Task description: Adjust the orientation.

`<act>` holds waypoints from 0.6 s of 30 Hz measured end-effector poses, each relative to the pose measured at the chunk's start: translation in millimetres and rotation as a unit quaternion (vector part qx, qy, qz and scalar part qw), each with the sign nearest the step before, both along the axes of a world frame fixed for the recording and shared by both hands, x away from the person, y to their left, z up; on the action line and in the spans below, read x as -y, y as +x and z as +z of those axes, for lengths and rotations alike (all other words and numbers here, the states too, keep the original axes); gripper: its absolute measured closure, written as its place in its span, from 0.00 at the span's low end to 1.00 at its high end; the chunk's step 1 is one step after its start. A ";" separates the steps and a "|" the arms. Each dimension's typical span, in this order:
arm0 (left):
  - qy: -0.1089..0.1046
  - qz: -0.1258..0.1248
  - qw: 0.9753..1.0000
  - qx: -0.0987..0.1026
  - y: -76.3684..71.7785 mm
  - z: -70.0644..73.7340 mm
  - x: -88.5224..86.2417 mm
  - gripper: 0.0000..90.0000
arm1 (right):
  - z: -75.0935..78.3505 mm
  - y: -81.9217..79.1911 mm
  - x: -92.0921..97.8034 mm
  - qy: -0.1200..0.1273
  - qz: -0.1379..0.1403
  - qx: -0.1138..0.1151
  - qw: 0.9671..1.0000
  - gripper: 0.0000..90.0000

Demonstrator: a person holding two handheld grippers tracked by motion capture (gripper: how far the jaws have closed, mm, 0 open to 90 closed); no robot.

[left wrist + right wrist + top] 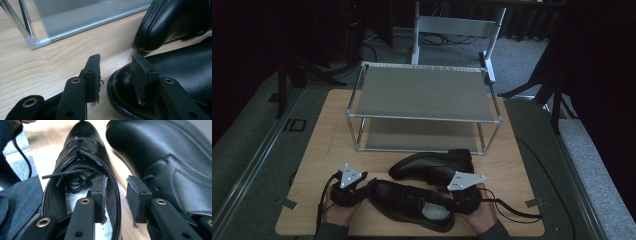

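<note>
Two black leather lace-up shoes lie on the wooden table (319, 150). The near shoe (412, 204) points left, and the far shoe (432, 162) lies just behind it. My left gripper (361, 187) is at the near shoe's toe (180, 65). It is open (115, 58), its right jaw resting on the toe cap and its left jaw over bare wood. My right gripper (453, 197) is at the heel end, also open (116, 180). It straddles the side wall of the near shoe (85, 150), one jaw inside the opening, the other between the two shoes. The far shoe (162, 147) is close on the right.
A two-tier metal shoe rack (424, 92) with grey shelves stands behind the shoes; its lower corner post (27, 37) is close ahead of the left gripper. The far shoe's toe (172, 22) lies just beyond the near one. A dark sleeve (20, 200) is at the left.
</note>
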State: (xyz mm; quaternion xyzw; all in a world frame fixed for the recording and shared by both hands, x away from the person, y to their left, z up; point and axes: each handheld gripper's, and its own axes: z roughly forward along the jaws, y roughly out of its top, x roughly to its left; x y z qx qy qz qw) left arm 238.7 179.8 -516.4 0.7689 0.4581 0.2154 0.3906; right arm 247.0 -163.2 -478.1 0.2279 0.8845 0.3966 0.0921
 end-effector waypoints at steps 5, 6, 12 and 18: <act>0.000 -0.006 1.000 0.000 -0.2 -0.4 3.0 0.66 | -4.0 5.1 -9.3 -0.033 0.009 -0.011 0.999 0.80; 0.002 -0.007 1.000 0.000 -0.3 -0.7 3.8 0.66 | -3.5 6.3 -9.4 -0.031 0.009 -0.013 0.999 0.85; 0.000 -0.012 1.000 0.005 -1.4 0.9 4.9 0.65 | -3.7 8.6 -5.7 -0.030 0.014 -0.015 0.999 0.95; 0.000 -0.013 1.000 0.004 -0.6 0.7 5.3 0.65 | -4.1 9.7 3.8 -0.021 0.016 -0.023 0.999 0.96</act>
